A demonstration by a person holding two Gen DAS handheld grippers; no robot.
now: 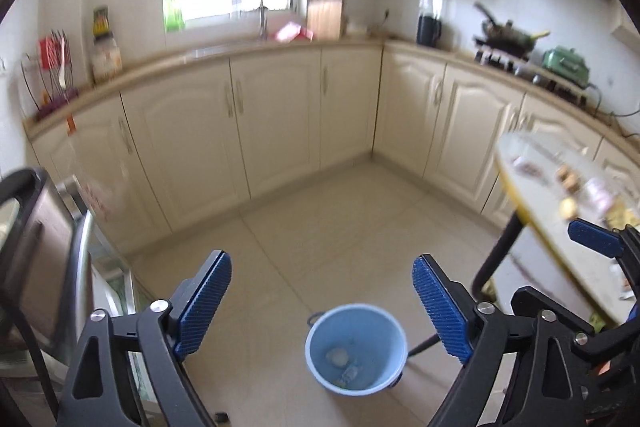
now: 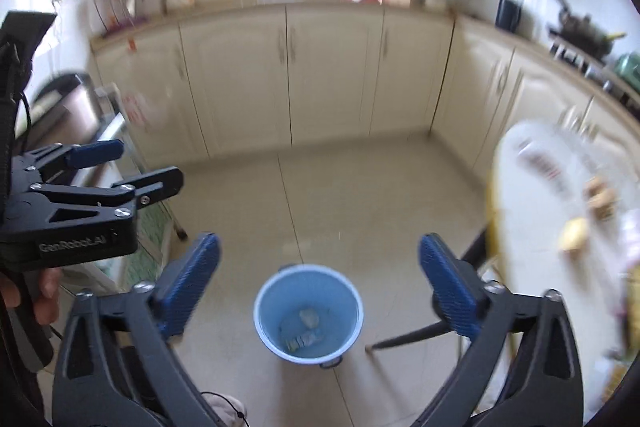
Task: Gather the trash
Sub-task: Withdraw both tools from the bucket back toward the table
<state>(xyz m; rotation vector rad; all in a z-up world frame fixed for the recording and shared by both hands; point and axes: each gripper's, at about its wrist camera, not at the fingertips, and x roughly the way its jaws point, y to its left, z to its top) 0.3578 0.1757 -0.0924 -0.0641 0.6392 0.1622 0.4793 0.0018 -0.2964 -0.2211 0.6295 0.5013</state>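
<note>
Both your hand-held grippers, left point(image 1: 322, 301) and right point(image 2: 320, 281), gape wide, empty; bin point(image 2: 269, 297) contents blurry; desk point(image 2: 532, 227) cut off.

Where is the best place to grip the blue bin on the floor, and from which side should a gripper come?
Probably the rim of the blue bin, from above: it stands upright and open-topped, and its thin wall fits between open jaws, one finger inside, one outside.

We see a light blue bin point(image 1: 356, 349) standing upright on the tiled floor, open at the top. Inside on its bottom lie a pale crumpled wad point(image 2: 308, 317) and a small flattened wrapper point(image 2: 302, 341), near each other. More scraps point(image 2: 576, 233), blurred, lie on the round white bench point(image 2: 520, 227) beside it
</note>
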